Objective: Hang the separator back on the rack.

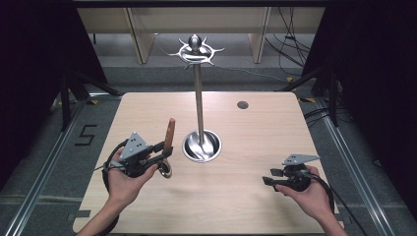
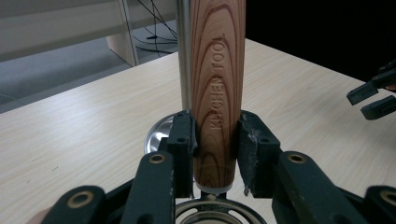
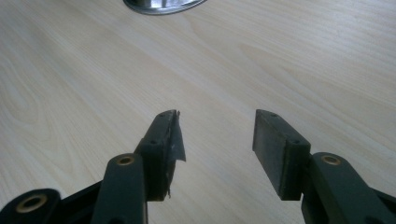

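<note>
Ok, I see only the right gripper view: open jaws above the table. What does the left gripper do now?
Observer: The left gripper is shut on a wooden handle, which it holds upright.
Operator: Is something written on it?
Observer: Yes, KITCHEN TOOL runs along the handle.
Operator: And the shiny edge at the top of my view?
Observer: It is the round base of a steel stand, which has hooks at its top.
</note>
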{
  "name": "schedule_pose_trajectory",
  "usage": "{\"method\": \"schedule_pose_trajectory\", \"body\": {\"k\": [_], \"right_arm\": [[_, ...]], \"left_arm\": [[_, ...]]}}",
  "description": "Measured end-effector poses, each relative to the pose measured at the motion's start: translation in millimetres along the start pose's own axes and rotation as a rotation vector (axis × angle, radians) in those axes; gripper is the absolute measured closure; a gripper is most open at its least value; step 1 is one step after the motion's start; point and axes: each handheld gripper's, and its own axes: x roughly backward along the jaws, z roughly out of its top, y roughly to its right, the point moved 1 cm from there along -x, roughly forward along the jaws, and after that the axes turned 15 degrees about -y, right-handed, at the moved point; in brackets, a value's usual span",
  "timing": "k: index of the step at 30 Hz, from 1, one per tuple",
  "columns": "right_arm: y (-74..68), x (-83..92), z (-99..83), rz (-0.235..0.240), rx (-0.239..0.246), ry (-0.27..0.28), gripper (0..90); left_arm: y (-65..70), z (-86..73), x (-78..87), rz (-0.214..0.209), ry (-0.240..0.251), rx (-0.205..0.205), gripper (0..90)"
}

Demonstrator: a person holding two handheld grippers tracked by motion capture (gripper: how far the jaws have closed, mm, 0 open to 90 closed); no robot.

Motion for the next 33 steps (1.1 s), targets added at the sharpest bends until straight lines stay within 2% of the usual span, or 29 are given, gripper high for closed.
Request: {"method": "schedule_pose_trajectory", "body": {"k": [16,21,29,32,33], "right_arm": [[0.0,0.2,0.0,-0.007,-0.003,0.007,50.9],[-0.7,0.5,-0.2,-0.006,-0.014,0.006,50.9],[-0.3,-0.1,0.9,-0.007,-0.007,0.01,50.9],[-2.4,-2.5,1.4,-0.003,-0.032,0.03,51.0],[-0.5,-1.3,2.2,-0.009,0.001,0.014,50.9]], "left_arm": [[3.0,13.8,9.6,-0.001,0.058,-0.003,67.9],[4.1,19.1,13.2,0.008,0.065,-0.013,67.9],[4.7,26.1,16.5,0.012,0.071,-0.001,67.9],[5.1,28.9,17.3,0.01,0.079,0.0,67.9],[5.9,32.1,18.4,0.013,0.086,-0.002,67.9]]}}
